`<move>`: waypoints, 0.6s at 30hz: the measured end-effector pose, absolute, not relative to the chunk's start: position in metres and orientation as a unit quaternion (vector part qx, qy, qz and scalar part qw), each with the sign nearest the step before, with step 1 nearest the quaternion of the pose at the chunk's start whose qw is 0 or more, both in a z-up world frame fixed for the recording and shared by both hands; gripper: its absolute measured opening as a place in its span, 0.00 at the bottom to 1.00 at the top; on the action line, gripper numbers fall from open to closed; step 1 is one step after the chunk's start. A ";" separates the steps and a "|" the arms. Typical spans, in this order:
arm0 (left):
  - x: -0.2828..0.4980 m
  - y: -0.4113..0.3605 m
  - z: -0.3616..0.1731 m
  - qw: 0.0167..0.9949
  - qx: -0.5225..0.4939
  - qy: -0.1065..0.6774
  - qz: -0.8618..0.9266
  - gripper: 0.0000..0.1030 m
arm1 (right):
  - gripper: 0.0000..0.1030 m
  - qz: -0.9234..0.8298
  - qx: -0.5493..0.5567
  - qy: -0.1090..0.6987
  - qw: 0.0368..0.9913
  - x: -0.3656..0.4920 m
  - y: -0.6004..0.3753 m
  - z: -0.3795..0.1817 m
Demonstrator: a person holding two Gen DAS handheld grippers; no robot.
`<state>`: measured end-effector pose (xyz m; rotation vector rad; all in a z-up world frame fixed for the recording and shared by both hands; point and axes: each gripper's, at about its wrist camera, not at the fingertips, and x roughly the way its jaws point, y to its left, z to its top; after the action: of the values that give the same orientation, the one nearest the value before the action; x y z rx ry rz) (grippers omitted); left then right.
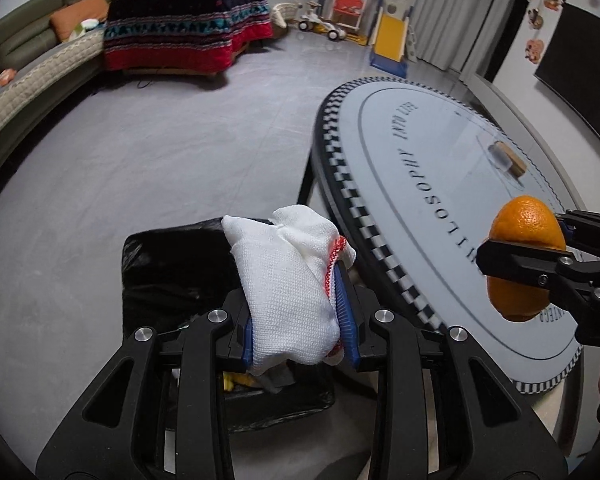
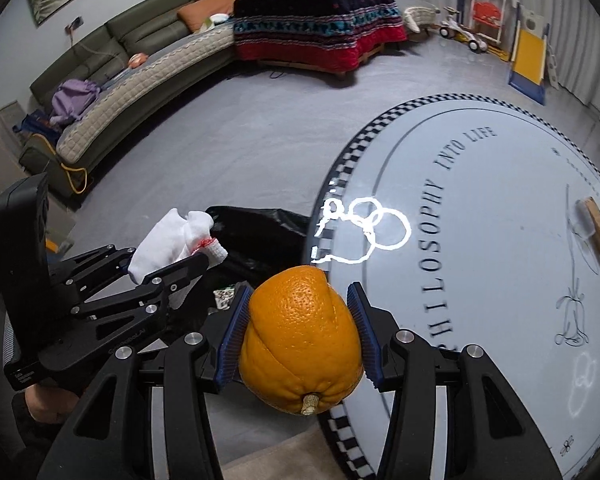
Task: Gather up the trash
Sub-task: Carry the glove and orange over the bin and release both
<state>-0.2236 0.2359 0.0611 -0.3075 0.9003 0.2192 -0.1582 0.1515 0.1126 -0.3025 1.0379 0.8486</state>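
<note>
Carrying step, judged: left gripper [image 1: 300, 300] clamped on white cloth [image 1: 288, 280], bin [image 1: 172, 272] directly beneath. Right gripper [image 2: 300, 332] clamped on orange [image 2: 300, 340], bin ahead-left, table [image 2: 500, 240] rim below. Next: release cloth over bin, swing orange left over bin, drop.

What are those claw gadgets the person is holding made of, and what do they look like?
Both the left gripper and the right gripper are matte black linkages with cut-out windows and round silver bolts. Their fingers carry ribbed blue pads. The left one has a black boxy body and small white lettering.
</note>
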 end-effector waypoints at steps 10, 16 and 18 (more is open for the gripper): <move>-0.284 0.305 0.027 0.847 -0.189 0.446 0.219 0.94 | 0.66 0.419 -0.167 0.476 0.756 -0.179 0.218 0.089; -0.293 0.321 0.026 0.844 -0.218 0.434 0.227 0.94 | 0.67 0.421 -0.168 0.476 0.753 -0.174 0.214 0.089; -0.290 0.320 0.026 0.845 -0.216 0.435 0.224 0.94 | 0.67 0.420 -0.167 0.476 0.754 -0.174 0.210 0.089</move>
<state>-0.2900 0.3201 0.0263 -0.4558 0.9175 0.4728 -0.1740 0.2103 0.0886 -0.3637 1.0386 0.9168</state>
